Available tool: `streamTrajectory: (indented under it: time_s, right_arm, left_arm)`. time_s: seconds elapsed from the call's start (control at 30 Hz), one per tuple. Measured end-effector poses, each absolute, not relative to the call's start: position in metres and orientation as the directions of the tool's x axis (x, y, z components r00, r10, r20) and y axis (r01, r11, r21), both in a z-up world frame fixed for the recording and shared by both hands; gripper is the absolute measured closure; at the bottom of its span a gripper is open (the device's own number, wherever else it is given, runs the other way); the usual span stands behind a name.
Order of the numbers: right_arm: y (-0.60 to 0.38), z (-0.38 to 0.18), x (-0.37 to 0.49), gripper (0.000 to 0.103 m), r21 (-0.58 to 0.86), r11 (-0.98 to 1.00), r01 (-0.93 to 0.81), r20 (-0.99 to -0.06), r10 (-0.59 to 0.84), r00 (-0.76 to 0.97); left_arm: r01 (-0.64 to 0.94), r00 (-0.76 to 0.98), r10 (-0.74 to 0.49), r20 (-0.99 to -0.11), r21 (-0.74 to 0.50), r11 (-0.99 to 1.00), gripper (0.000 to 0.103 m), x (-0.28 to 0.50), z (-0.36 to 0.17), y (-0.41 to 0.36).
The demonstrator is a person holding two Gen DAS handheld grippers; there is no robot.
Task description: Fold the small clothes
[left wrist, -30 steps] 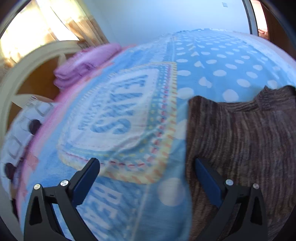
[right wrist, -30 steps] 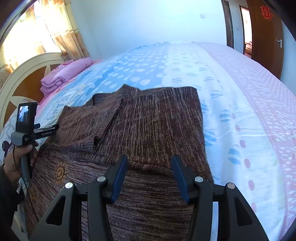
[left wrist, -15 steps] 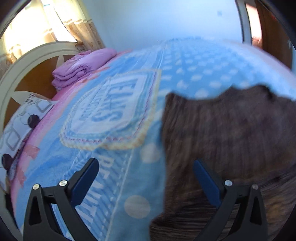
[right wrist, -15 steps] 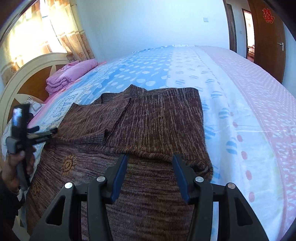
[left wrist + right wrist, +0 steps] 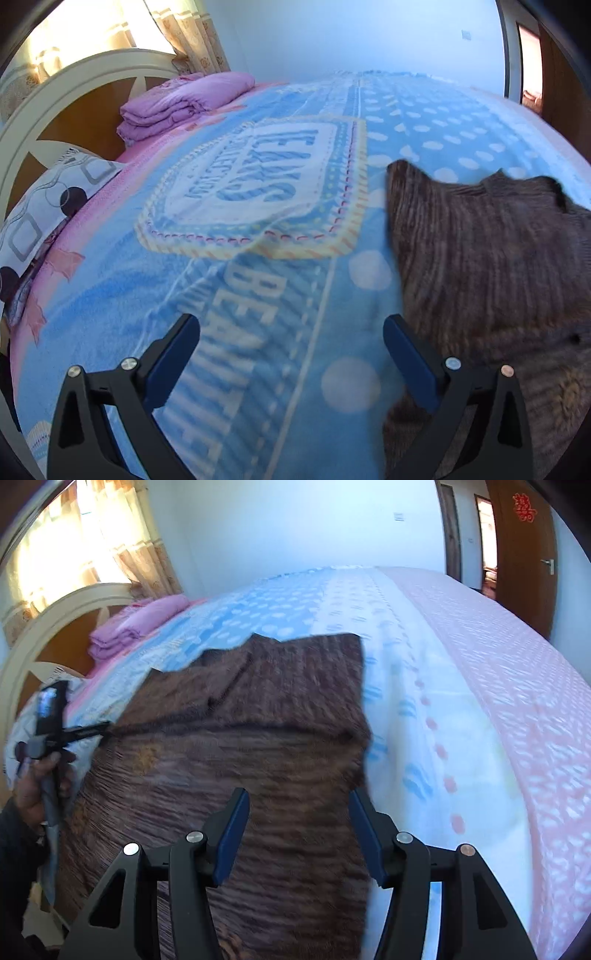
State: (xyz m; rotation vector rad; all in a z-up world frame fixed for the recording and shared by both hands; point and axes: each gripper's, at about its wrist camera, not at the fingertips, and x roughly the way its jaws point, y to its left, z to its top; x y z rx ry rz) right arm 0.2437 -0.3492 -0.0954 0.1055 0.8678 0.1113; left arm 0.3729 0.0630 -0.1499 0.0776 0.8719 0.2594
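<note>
A brown knitted sweater [image 5: 258, 716] lies flat on the bed with its sleeves folded in over the body. In the left wrist view the sweater [image 5: 491, 258] fills the right side. My left gripper [image 5: 291, 339] is open and empty, low over the blue blanket at the sweater's left edge. It also shows in the right wrist view [image 5: 55, 716], held in a hand. My right gripper [image 5: 295, 812] is open and empty, above the sweater's near right part.
A blue printed blanket [image 5: 258, 206] covers the bed. A folded purple quilt [image 5: 184, 99] and a patterned pillow [image 5: 48, 206] lie by the cream headboard [image 5: 66, 85]. The bed's right side [image 5: 498, 686] is white and pink. A wooden door [image 5: 524, 554] stands at the far right.
The left gripper has pulled back and left, so the sweater edge now lies by its right finger. The right gripper has drawn back and tilted; more sweater lies ahead. Both stay open.
</note>
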Motion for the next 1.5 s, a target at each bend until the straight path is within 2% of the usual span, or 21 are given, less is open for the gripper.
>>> streamTrajectory:
  time_s: [0.1,0.23,0.33,0.53,0.6,0.87,1.2,1.37,1.5]
  right_arm:
    - [-0.355,-0.099,0.238,0.046,0.112,0.994,-0.019,-0.762,0.098,0.640]
    - [-0.358,-0.111,0.237,0.046,0.131,0.991,0.003,-0.809,0.105,0.578]
    - [-0.355,-0.113,0.228,0.046,0.155,0.988,0.004,-0.807,0.124,0.577]
    - [-0.348,-0.116,0.211,0.046,0.150,0.989,-0.004,-0.816,0.126,0.564]
    - [-0.348,-0.116,0.205,0.046,0.147,0.989,-0.005,-0.816,0.124,0.565]
    - [-0.344,-0.119,0.171,0.046,0.135,0.991,-0.002,-0.825,0.114,0.554]
    - [-0.340,-0.122,0.122,0.046,0.131,0.991,-0.007,-0.836,0.114,0.537]
    - [-0.337,-0.124,0.101,0.046,0.122,0.992,-0.011,-0.841,0.110,0.530]
    - [-0.339,-0.127,0.087,0.046,0.135,0.991,-0.004,-0.843,0.117,0.525]
  left_arm:
    - [-0.155,0.638,0.183,-0.748,0.108,0.982,0.001,0.353,-0.136,0.065]
    - [-0.095,0.650,0.078,-0.756,0.021,0.995,0.001,0.321,-0.125,0.068]
    - [-0.066,0.649,0.034,-0.760,-0.012,0.998,0.001,0.291,-0.123,0.070]
    - [-0.019,0.645,-0.005,-0.765,-0.022,1.000,0.007,0.244,-0.130,0.068]
    - [-0.001,0.636,-0.014,-0.772,-0.019,1.000,0.014,0.232,-0.134,0.065]
    - [0.051,0.606,-0.036,-0.794,-0.007,0.999,0.024,0.198,-0.147,0.054]
    - [0.099,0.574,-0.082,-0.815,-0.030,0.995,0.024,0.145,-0.153,0.042]
    - [0.112,0.532,-0.122,-0.838,-0.073,0.991,0.032,0.127,-0.158,0.041]
    - [0.117,0.507,-0.147,-0.849,-0.101,0.988,0.045,0.116,-0.162,0.040]
